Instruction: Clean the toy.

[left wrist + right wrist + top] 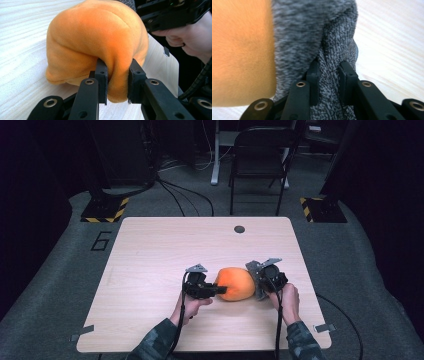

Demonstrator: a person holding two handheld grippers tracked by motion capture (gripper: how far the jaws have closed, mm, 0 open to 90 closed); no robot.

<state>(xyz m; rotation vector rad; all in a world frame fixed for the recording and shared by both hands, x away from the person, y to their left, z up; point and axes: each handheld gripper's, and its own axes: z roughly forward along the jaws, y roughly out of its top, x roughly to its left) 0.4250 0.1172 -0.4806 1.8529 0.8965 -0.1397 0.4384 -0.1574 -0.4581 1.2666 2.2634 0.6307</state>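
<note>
Wooden table [150, 270], near-centre: orange plush cushion [235, 283] with a grey knit part [312, 37] at its right end. Left gripper [212, 290] pinches an orange fold, right gripper [259, 281] pinches the grey knit. Both grasps look made; whatever handling follows appears undone.

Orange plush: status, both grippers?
Left gripper pinching orange plush fold. Right gripper pinching its grey knit part. Plush resting on table; nothing in the way.
</note>
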